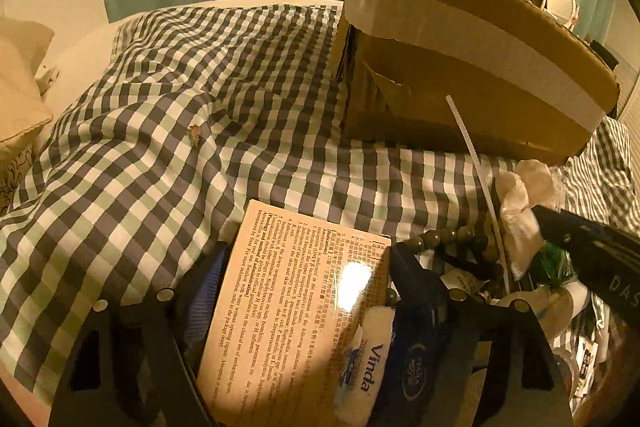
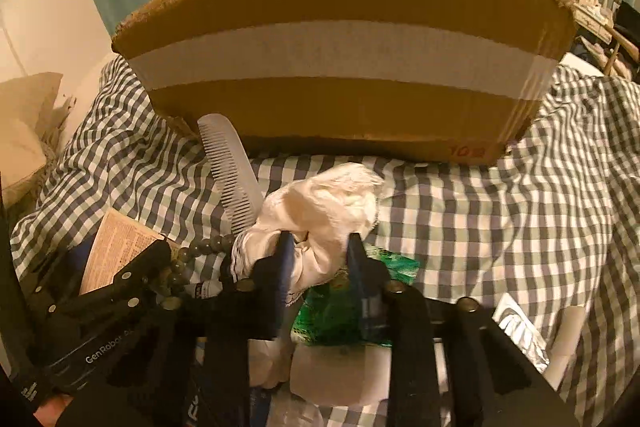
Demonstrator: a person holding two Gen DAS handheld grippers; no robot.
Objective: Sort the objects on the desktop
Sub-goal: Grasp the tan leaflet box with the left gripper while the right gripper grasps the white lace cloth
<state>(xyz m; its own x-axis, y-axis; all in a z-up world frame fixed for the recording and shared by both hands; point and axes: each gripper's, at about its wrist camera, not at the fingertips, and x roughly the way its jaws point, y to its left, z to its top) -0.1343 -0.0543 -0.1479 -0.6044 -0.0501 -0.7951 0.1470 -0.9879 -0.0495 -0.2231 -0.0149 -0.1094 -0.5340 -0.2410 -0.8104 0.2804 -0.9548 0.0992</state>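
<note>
My left gripper [image 1: 308, 259] is shut on a tan medicine box [image 1: 288, 323] with printed text, held upright between its jaws above the checked bedspread. My right gripper [image 2: 320, 239] is shut on a crumpled white cloth [image 2: 320, 203], which also shows in the left wrist view [image 1: 524, 199]. A white comb [image 2: 232, 175] stands beside the cloth. A string of dark beads [image 2: 200, 247] lies between the two grippers. The taped cardboard box [image 2: 340, 67] stands just beyond, and it also shows in the left wrist view [image 1: 460, 67].
A Vinda tissue pack [image 1: 368, 367] sits by the medicine box. A green packet [image 2: 344, 311] and white items lie under my right gripper. Pillows [image 1: 20, 95] lie at the far left. The checked bedspread [image 1: 160, 131] covers the bed.
</note>
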